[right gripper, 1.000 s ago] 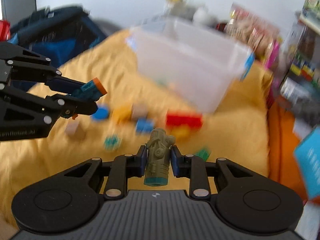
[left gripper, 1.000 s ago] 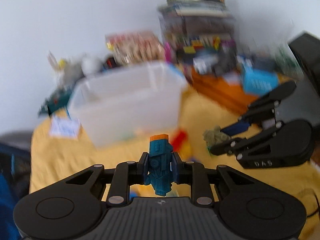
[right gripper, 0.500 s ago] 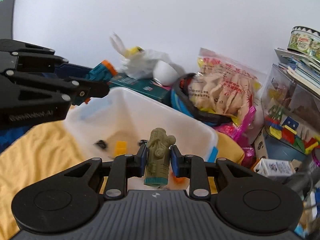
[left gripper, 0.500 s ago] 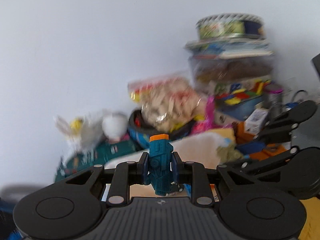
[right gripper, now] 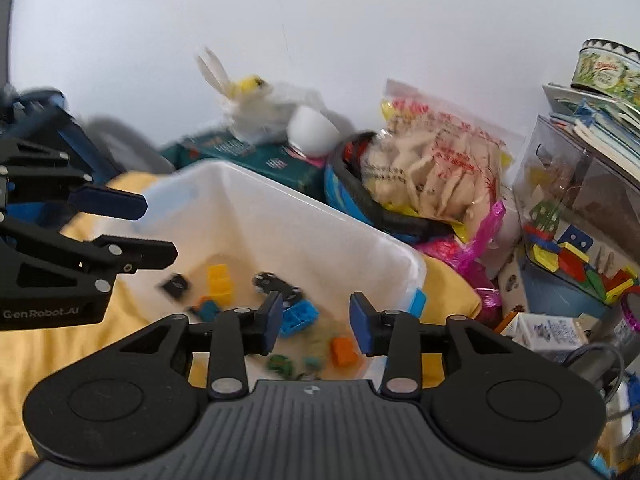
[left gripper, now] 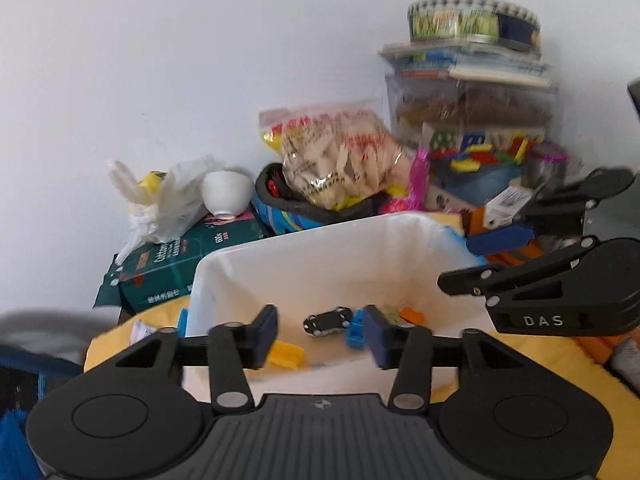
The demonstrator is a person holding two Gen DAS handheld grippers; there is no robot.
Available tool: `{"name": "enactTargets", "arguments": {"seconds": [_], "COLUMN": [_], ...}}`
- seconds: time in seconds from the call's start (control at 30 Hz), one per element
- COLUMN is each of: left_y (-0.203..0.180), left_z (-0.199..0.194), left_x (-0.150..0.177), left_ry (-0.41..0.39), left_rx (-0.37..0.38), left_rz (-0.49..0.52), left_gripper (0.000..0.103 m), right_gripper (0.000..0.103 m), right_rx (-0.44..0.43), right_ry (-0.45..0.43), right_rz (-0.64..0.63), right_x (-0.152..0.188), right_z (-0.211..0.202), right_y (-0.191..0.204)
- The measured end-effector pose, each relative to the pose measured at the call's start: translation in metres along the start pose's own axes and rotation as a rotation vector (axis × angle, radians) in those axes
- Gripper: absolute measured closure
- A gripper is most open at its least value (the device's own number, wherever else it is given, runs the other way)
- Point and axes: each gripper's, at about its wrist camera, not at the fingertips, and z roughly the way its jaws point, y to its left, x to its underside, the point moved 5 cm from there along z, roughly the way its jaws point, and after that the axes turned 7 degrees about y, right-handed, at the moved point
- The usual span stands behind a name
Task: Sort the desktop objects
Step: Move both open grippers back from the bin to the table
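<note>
White bin (right gripper: pixel 320 224), mid-frame: yellow brick (right gripper: pixel 219 283), blue brick (right gripper: pixel 299 316), orange brick (right gripper: pixel 343 350), black toy car (left gripper: pixel 328 320); my left gripper (left gripper: pixel 320 330) and right gripper (right gripper: pixel 314 318) just opened, empty

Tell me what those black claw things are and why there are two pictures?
They are two grippers, each with two fingers, and a person holds one in each hand. A small camera sits on each, looking forward along its fingers, so each picture is one gripper's own view.

In the left picture you see the left gripper at the bottom and the right gripper poking in from the side. The right picture shows the same the other way round.

Both hang over a white bin on a yellow cloth. Their jaws have just been opening, and nothing is between them now. In the bin lie a yellow block, a blue block, an orange block and a little black car. Behind stand a snack bag and a white cup.
</note>
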Motion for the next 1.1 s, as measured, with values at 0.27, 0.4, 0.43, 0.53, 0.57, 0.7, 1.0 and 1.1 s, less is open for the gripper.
{"name": "enactTargets", "arguments": {"seconds": [0.27,0.4,0.43,0.53,0.57,0.7,1.0,1.1], "left_y": [-0.032,-0.054,-0.055,-0.052,-0.050,-0.040,-0.048,-0.060], "left_z": [-0.062,-0.068,-0.066,-0.056,-0.053,-0.035,-0.033,-0.052], "left_x": [0.129,0.190,0.200,0.215,0.215,0.206,0.221,0.228], "left_ry": [0.091,0.190,0.217,0.246,0.236,0.195,0.258,0.269], "left_rx": [-0.029,-0.088,-0.094,-0.078,-0.077,-0.109,-0.005,0.048], "left_rz": [-0.007,0.084,0.084,0.053,0.044,0.033,-0.038,-0.079], "left_gripper": [0.044,0.044,0.044,0.044,0.044,0.044,0.061,0.061], "right_gripper": [0.058,0.058,0.058,0.058,0.058,0.058,0.058,0.058], "right_rx": [-0.162,-0.219,-0.222,-0.220,-0.216,-0.200,-0.194,-0.205], "right_ry": [0.144,0.280,0.316,0.349,0.354,0.355,0.360,0.329], "right_rz": [-0.052,0.000,0.017,0.033,0.010,-0.021,-0.020,-0.002], "right_x": [0.118,0.186,0.201,0.223,0.222,0.217,0.227,0.212], "right_z": [-0.038,-0.041,-0.040,-0.044,-0.046,-0.043,-0.051,-0.049], "right_y": [0.050,0.072,0.076,0.083,0.086,0.089,0.100,0.098]}}
